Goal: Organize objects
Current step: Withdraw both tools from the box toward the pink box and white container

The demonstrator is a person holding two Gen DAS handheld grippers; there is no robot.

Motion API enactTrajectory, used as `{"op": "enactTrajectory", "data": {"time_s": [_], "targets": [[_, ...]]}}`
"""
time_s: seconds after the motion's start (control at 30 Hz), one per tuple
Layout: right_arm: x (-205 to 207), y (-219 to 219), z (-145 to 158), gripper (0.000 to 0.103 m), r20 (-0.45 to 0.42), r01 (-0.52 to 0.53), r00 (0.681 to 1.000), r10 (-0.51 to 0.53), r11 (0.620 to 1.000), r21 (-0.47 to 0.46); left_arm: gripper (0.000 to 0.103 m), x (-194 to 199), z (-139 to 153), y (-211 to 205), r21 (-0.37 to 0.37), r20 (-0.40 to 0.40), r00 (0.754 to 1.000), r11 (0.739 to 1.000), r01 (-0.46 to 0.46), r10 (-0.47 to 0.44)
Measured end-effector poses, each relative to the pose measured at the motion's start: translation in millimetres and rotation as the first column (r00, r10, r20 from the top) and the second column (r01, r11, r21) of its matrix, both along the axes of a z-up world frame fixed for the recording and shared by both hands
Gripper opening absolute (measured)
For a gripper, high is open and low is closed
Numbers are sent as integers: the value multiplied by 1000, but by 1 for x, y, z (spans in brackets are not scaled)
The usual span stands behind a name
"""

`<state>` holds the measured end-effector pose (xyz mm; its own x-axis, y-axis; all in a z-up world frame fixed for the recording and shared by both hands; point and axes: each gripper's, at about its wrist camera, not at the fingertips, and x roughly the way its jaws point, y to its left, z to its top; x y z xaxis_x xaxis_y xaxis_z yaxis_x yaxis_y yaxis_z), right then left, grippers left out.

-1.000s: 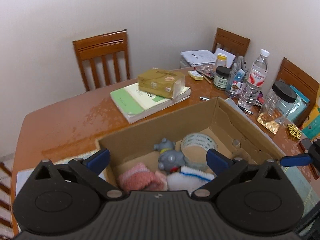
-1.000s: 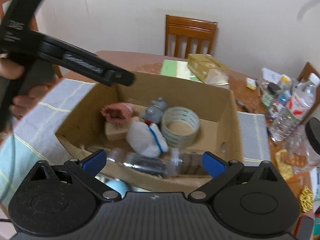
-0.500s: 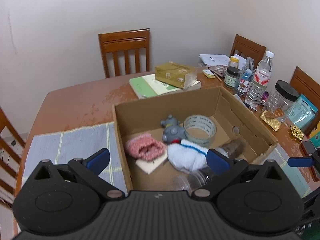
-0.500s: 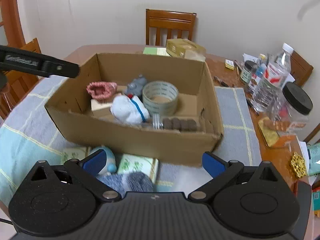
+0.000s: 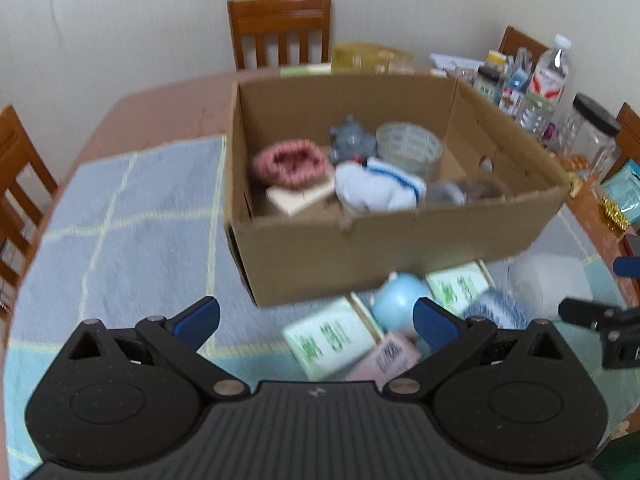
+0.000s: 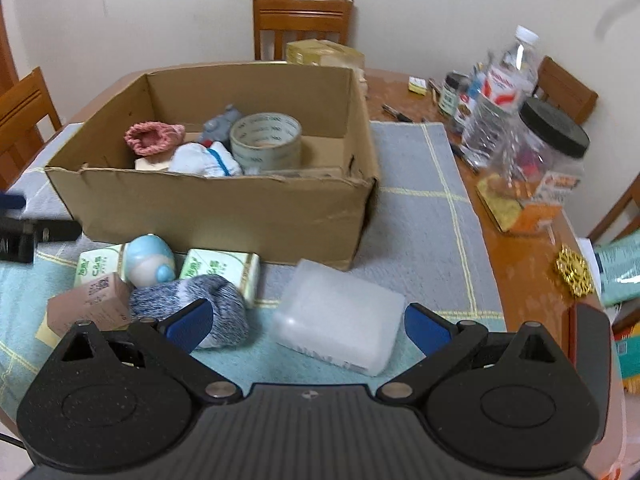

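An open cardboard box (image 5: 360, 240) (image 6: 224, 208) stands on a blue checked mat. Inside it lie a pink knitted piece (image 5: 290, 162), a grey toy (image 5: 352, 142), a tape roll (image 6: 266, 138), a white sock (image 5: 378, 188) and a clear bottle (image 5: 464, 192). In front of the box lie green packs (image 6: 222, 270), a light blue toy (image 6: 150, 260), a grey sock (image 6: 200, 308), a pink-brown carton (image 6: 90, 306) and a frosted plastic case (image 6: 340, 316). My left gripper (image 5: 316, 318) is open and empty, above the mat short of the box. My right gripper (image 6: 308, 322) is open and empty, above the plastic case.
Bottles and a black-lidded jar (image 6: 548, 156) crowd the table's right side. A gold ornament (image 6: 574, 274) lies near the right edge. A tissue box (image 6: 324, 52) sits behind the cardboard box. Wooden chairs (image 5: 280, 28) surround the table.
Both grippers have drawn back and away from the box, empty and open. The loose things in front of the box have come into view.
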<state>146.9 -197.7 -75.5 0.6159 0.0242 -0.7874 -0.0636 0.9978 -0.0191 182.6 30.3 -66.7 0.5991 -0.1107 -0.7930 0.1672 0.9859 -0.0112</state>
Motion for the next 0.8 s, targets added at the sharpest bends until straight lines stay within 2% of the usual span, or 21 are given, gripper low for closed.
{"op": "enactTrajectory", "data": {"time_s": [0.33,0.47,0.8], "targets": [[7,-11,-11,103,-33,-20,999,20,1000,8,102,6,-28,-16,-22,-59,995,997,-79,77],[14,-16,-13,103,-38,-42,998,42,999,15,102,4,-37,-23,8,-67,993,995,-97,97],[42,-26,-22,103,-42,-43,998,45,998,55,102,-17,-37,-18,29,-82,988,991,-127,129]]}}
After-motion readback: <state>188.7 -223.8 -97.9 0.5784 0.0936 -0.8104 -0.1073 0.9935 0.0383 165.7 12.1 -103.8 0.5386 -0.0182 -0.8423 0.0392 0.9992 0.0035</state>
